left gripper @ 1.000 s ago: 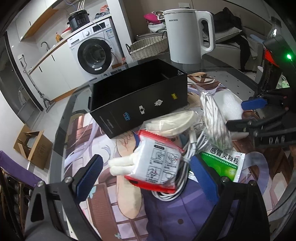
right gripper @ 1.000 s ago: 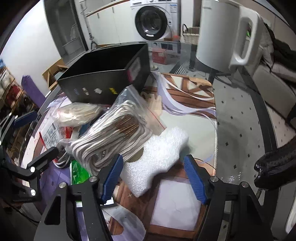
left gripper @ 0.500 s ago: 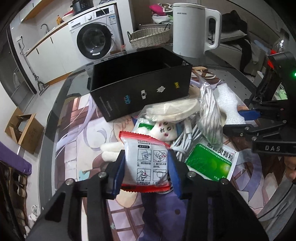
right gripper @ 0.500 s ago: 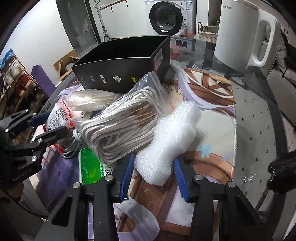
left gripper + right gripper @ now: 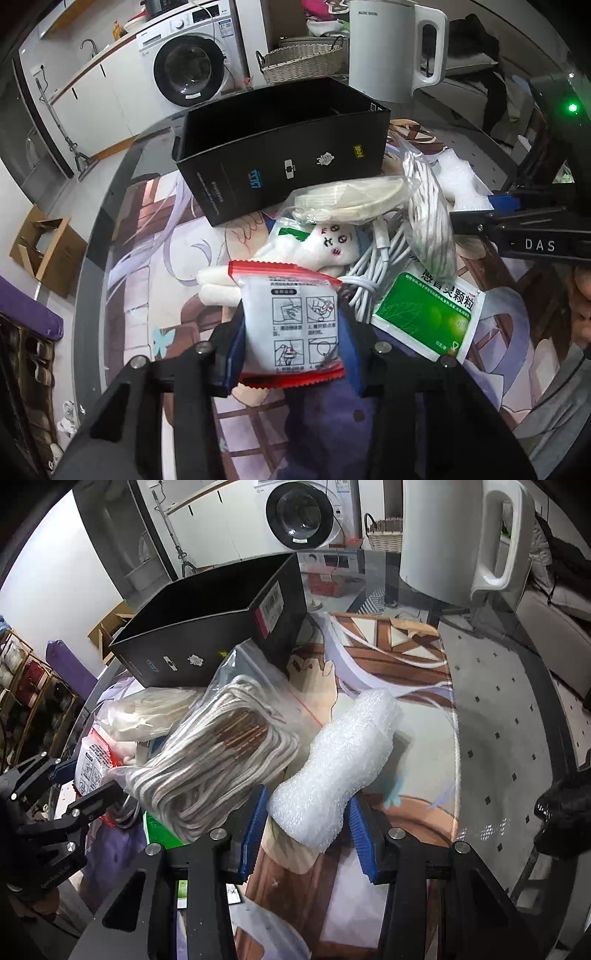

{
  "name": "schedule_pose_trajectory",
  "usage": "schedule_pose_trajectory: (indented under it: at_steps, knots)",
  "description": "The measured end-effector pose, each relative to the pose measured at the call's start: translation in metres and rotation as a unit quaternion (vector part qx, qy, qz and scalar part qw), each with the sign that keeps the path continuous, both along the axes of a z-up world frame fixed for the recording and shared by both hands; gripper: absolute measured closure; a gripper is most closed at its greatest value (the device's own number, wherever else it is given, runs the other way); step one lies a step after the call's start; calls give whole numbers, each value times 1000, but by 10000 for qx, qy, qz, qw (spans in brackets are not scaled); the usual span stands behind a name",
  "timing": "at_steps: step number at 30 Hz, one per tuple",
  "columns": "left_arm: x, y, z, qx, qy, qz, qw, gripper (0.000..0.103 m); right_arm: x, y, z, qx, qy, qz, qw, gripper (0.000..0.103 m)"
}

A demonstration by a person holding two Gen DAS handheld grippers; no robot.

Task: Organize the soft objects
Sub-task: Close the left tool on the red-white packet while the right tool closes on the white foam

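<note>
My left gripper (image 5: 290, 354) is shut on a red-edged white packet (image 5: 290, 325), held just above the pile. My right gripper (image 5: 306, 834) is shut on a white bubble-wrap roll (image 5: 338, 771), squeezing its near end. An open black box (image 5: 284, 147) stands behind the pile; it also shows in the right wrist view (image 5: 207, 627). A white plush toy (image 5: 317, 247), a bag of rope (image 5: 218, 760), a cream bagged item (image 5: 351, 195), white cables (image 5: 376, 266) and a green sachet (image 5: 428, 314) lie in the pile.
A white kettle (image 5: 388, 48) stands behind the box, close to its right corner. The printed mat (image 5: 406, 657) covers the glass table (image 5: 517, 709). A wicker basket (image 5: 303, 66) and a washing machine (image 5: 188, 70) stand beyond the table.
Both grippers closed: the left on the red-edged packet and lifted it off the plush toy, the right on the bubble-wrap roll.
</note>
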State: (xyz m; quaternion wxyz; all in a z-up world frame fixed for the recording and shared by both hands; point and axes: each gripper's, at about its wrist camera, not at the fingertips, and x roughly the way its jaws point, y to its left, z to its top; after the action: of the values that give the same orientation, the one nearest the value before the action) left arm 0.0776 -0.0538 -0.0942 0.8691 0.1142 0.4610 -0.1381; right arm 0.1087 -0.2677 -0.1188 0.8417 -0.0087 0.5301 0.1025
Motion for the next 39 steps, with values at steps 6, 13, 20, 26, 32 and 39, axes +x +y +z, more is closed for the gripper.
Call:
schedule_pose_trajectory:
  at_steps: [6,13,20,26,32,39]
  knots:
    - [-1,7,4,-86,-41,110,9999,61,-13,1,3,156,101,236,9995,66]
    - [-1,10,4,-161,80,121,9998,61,-45,2,23,702,279,239,9969,64]
    - [1,11,3,-81,19,212,9997,61,-39,-11,24,703,262,-95,9971,50]
    - [1,10,3,-75,2,203,9998,61,-28,-5,17,556,305,-72,9980,50]
    - [0,10,3,-40,-16,227,9997,61,-25,1,4,356,343,147,9987,60]
    - [-2,9,7,-86,-76,178,9998,62,-33,7,13,343,47,581,9977,77]
